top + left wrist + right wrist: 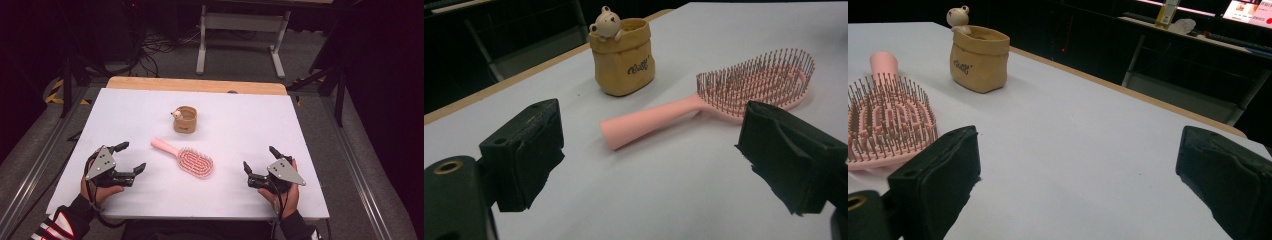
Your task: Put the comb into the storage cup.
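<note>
**Brush handle points toward my left gripper**

The pink hairbrush [186,158] lies between my grippers, long axis running from ten o'clock to four, handle end nearer my left gripper [131,157]. From those wide-open, empty jaws the handle sits at about two o'clock. My right gripper [260,161], also gaping empty, has the bristle head at nine.
</note>
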Demonstrator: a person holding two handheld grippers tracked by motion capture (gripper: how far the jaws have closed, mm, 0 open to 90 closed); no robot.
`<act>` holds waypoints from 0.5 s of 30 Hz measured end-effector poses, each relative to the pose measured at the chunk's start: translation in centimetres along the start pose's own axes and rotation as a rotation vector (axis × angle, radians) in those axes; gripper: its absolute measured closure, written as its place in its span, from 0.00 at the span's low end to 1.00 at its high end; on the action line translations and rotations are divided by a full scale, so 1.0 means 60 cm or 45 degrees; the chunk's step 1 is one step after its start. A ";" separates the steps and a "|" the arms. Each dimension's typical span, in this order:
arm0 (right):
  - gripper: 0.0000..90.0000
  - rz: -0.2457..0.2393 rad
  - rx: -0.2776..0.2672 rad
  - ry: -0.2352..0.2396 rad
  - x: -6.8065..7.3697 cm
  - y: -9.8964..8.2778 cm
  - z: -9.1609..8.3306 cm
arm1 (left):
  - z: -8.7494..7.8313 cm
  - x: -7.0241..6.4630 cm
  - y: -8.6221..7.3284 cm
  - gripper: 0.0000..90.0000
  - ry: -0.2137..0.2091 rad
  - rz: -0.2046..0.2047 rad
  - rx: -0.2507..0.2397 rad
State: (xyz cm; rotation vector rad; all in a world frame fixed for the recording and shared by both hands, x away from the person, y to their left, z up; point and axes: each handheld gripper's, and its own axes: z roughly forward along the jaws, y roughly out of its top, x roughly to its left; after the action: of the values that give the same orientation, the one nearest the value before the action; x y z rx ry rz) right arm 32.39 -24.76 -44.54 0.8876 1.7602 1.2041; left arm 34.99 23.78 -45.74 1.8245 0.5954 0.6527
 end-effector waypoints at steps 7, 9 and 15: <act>0.05 0.004 0.000 0.003 -0.002 -0.001 -0.002 | -0.002 0.000 0.000 0.18 -0.002 -0.027 0.002; 0.05 0.007 -0.013 0.000 -0.003 0.003 -0.003 | -0.002 -0.002 0.000 0.19 0.003 -0.017 0.013; 0.06 0.007 -0.016 -0.004 -0.002 0.007 0.003 | -0.003 0.005 0.006 0.33 0.006 -0.012 0.006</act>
State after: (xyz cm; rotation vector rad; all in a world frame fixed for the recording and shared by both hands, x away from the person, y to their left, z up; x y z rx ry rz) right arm 32.65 -24.65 -44.15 0.8869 1.7467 1.2151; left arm 35.10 23.99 -45.31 1.8235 0.6093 0.6501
